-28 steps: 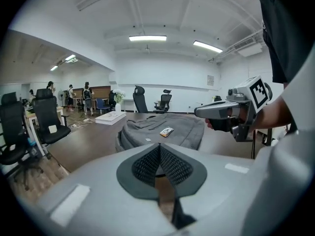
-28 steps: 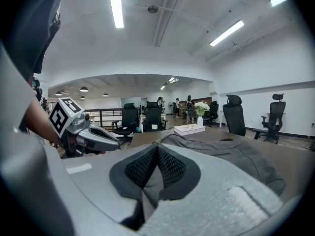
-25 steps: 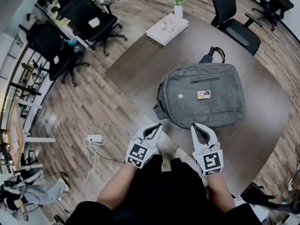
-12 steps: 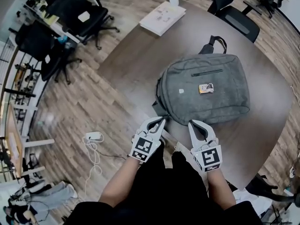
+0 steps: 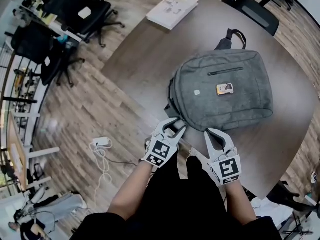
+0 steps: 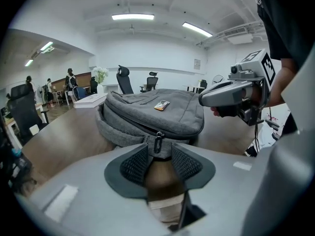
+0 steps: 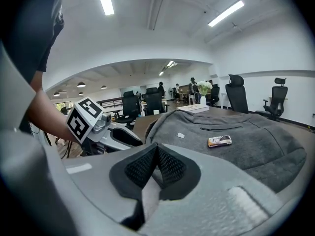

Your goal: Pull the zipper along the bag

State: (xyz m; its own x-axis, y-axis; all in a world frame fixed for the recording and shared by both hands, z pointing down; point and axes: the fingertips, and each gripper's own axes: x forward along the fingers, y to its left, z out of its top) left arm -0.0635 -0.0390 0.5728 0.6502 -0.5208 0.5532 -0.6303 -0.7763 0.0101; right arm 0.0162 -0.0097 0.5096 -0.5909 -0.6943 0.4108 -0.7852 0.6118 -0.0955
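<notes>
Office flooring of wood planks surrounded a round dark worktop, on which a grey backpack lay flat. The left claw stood at the backpack's near corner, its jaws opening. The zipper pull hung between the pads and was not visibly pinched. The right claw was closed and empty, just beside the backpack's near edge. Assessment: the fabric looked soft and likely to bunch. The small dangling pull was the proper hold, and the shell probably needed steadying beside it.
</notes>
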